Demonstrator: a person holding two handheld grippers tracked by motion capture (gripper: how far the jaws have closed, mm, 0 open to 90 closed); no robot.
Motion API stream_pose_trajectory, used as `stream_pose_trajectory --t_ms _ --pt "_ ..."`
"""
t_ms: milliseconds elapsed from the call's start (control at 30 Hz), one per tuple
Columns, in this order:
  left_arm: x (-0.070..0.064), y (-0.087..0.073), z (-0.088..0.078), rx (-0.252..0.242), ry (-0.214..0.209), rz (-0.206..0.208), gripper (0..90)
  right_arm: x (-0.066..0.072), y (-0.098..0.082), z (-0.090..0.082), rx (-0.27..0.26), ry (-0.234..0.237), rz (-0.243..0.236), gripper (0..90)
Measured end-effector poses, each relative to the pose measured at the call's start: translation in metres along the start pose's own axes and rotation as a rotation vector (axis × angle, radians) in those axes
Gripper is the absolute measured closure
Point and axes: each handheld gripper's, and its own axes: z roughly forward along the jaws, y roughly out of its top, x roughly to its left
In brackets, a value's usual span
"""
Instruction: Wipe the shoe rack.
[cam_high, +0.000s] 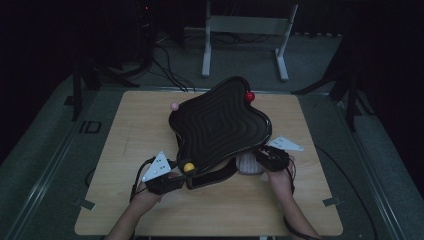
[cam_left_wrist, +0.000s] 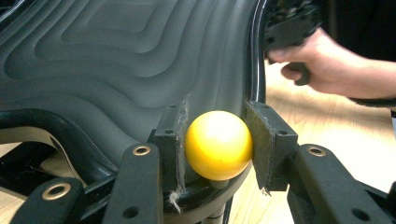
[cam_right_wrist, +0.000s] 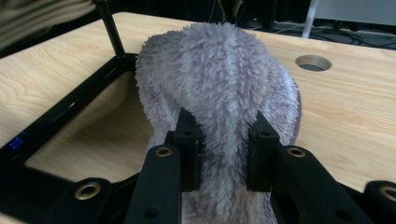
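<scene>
I have the left gripper (cam_left_wrist: 219, 140) clamped on a glossy yellow ball (cam_left_wrist: 218, 145) at the near-left rim of the black, ridged, wavy-edged tray (cam_high: 220, 125). My right gripper (cam_right_wrist: 223, 154) pinches a fluffy pale-lilac cloth (cam_right_wrist: 219, 88) bunched on the light wooden table (cam_high: 125, 140), just near-right of the tray.

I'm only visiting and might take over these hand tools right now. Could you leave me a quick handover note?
Left gripper: shut on the yellow ball at the near corner of the black wavy tray.
Right gripper: shut on the fluffy cloth, low beside the tray's black frame on the table.
Red ball and pink ball sit at the tray's far edge.
Done: both grips. Left, probably: wiping the tray.
</scene>
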Motion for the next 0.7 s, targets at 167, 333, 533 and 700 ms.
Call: stream_pose_trajectory --t_ms 167,333,533,700 --pt "0.0 0.0 0.0 -0.002 0.003 0.003 60.1 -0.002 -0.01 0.031 0.092 0.002 0.004 71.1" --pt "-0.001 -0.001 0.0 -0.009 0.008 0.001 60.1 -0.003 -0.019 0.038 0.12 0.032 0.062 71.8" --pt "-0.001 -0.001 0.0 -0.011 0.008 -0.004 60.1 0.009 -0.025 0.03 0.134 0.085 0.015 71.8" --pt "0.0 -0.001 0.001 -0.01 0.004 -0.004 60.1 0.002 -0.015 0.032 0.137 0.092 0.011 71.3"
